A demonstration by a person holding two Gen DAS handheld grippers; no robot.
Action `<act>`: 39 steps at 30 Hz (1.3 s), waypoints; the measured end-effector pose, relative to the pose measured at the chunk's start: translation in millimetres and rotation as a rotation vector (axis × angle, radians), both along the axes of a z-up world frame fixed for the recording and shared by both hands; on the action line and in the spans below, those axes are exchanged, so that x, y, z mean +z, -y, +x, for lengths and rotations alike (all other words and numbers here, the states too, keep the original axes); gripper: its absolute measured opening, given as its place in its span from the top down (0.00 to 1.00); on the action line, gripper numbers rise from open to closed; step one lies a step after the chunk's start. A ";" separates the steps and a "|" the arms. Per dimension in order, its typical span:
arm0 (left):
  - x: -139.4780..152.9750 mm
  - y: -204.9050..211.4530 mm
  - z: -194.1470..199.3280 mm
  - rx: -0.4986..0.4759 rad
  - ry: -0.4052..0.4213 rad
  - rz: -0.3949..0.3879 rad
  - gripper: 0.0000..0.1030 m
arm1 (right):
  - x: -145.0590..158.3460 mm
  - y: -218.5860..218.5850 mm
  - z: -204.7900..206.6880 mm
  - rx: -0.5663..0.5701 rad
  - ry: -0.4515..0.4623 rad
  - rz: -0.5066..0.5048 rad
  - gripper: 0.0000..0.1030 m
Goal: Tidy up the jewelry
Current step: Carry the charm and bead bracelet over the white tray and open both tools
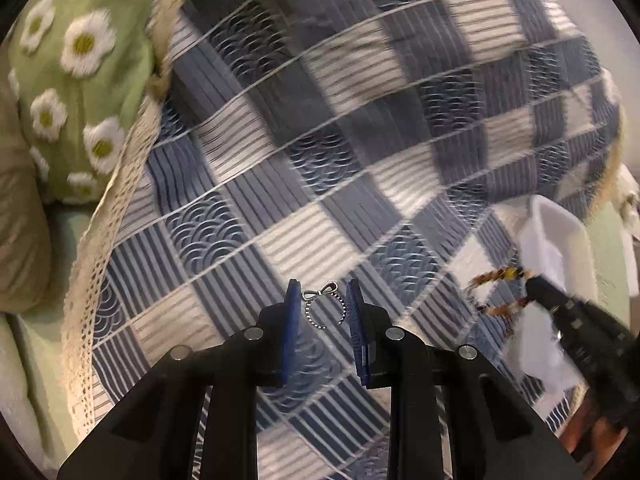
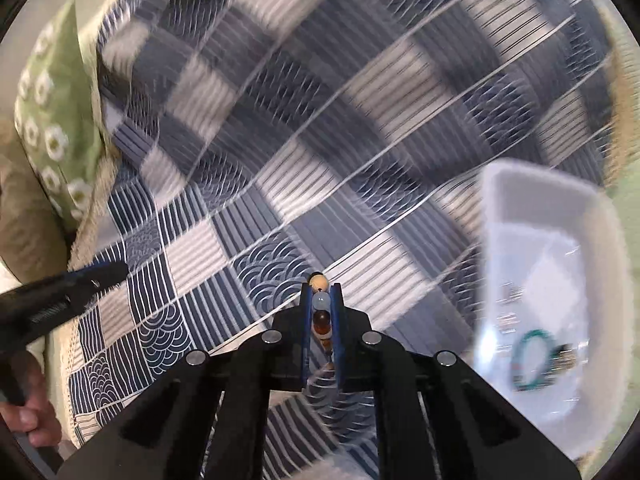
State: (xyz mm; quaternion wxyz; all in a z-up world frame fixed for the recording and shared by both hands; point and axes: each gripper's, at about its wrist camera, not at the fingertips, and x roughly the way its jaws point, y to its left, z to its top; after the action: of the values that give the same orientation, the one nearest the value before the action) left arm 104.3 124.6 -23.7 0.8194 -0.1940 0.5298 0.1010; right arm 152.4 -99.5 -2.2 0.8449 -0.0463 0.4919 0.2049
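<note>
A silver beaded ring with a bow (image 1: pixel 323 308) is clamped by the left gripper (image 1: pixel 324 312) above the blue checked cloth (image 1: pixel 320 140). A string of amber and pale beads (image 2: pixel 321 312) is gripped by the jaws of the right gripper (image 2: pixel 322 308), left of the white plastic tray (image 2: pixel 496 216).

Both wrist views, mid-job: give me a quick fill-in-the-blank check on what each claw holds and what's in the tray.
1. The left claw is shut on a silver beaded ring topped with a small ____.
2. The right claw is shut on a bracelet made of ____.
3. In the white tray lies a ____-coloured bangle.

Missing words: bow; beads; teal
</note>
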 end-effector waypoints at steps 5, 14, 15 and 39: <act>32.5 55.5 11.1 -0.110 0.061 0.031 0.79 | 36.6 66.4 8.5 -0.069 0.056 -0.011 0.90; 37.0 187.5 51.1 -0.322 0.082 -0.004 0.79 | 31.4 177.8 26.7 -0.240 0.039 -0.048 0.90; 34.1 201.4 55.7 -0.344 0.079 -0.008 0.79 | 28.7 185.1 28.3 -0.248 0.030 -0.047 0.90; -69.1 339.2 116.7 -0.493 -0.094 0.033 0.78 | -36.6 241.2 66.2 -0.344 -0.171 0.045 0.90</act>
State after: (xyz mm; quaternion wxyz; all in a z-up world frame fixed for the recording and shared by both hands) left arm 221.0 -214.7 -92.7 0.7970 -0.0407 0.5967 -0.0842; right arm 218.6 -340.8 -38.8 0.8235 0.0747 0.5578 0.0716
